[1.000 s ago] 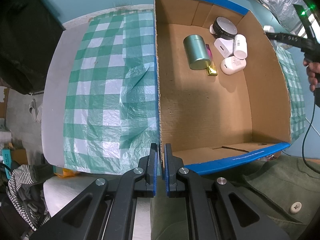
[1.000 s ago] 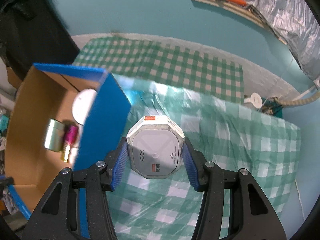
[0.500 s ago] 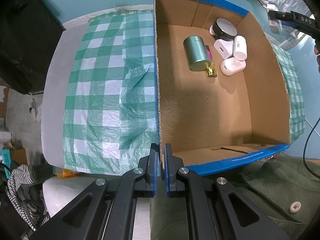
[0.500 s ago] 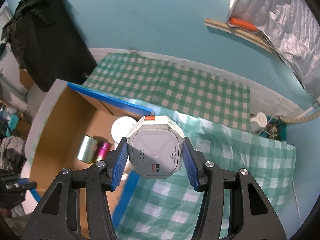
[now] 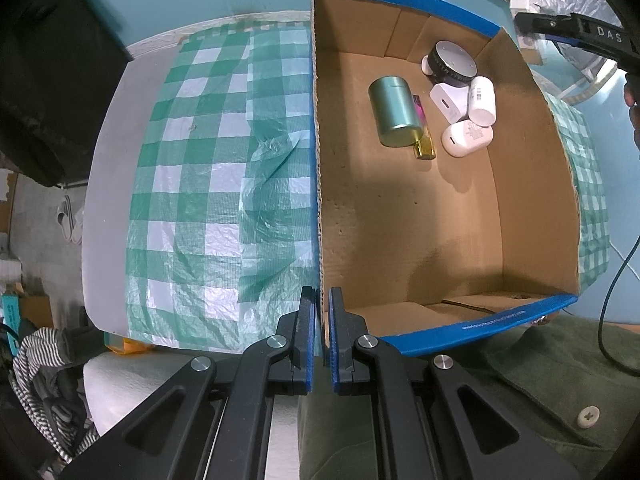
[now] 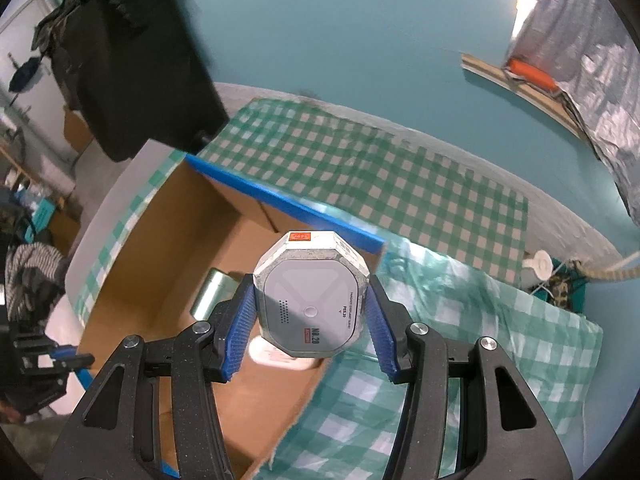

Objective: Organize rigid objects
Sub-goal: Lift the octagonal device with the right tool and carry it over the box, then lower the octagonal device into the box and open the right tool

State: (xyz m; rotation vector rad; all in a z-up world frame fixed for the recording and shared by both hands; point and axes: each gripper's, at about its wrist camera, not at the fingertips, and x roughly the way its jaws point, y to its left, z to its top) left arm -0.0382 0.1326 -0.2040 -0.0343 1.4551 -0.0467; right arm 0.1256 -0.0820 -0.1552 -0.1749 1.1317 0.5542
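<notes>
The left gripper [image 5: 319,340] has its fingers pressed together on the near left wall of the cardboard box [image 5: 400,216]. The right gripper [image 6: 310,328] pinches a grey octagonal device [image 6: 312,300], held above the box's far right corner.

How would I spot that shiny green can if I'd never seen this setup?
Find the cardboard box with blue edges on the checked cloth. The green can lies on its side among the cluster at the far end. It is the only metallic cylinder; its neighbours are small white plastic pieces and a lighter.
</notes>
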